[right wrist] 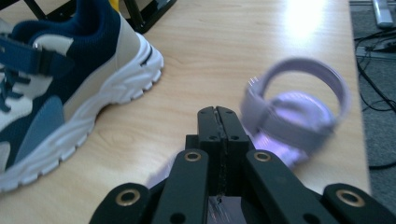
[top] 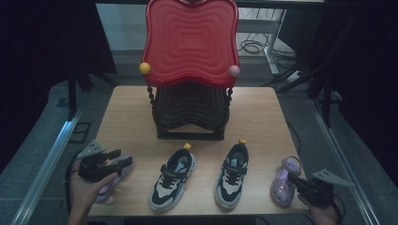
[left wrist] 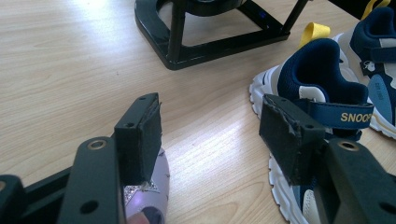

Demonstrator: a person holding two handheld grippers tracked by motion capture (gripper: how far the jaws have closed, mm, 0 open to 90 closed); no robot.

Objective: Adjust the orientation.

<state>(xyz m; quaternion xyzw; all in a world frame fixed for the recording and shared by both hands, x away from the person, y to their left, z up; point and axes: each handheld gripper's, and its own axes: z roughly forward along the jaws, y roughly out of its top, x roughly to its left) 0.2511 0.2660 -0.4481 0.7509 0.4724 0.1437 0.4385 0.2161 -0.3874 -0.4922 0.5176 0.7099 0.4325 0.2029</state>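
right tongs pressed together, pinching front edge of right purple sandal, near right desk edge | left tongs spread above left purple sandal, not gripping | purple sandals: 2 | sneakers between: 2, left, right | farthest: 1 black-and-red rack

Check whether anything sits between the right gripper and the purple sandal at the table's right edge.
Nothing visible does. The right gripper is already at the purple sandal, jaws closed together over its near edge; whether they pinch it, I cannot tell. The nearest sneaker lies off to the side.
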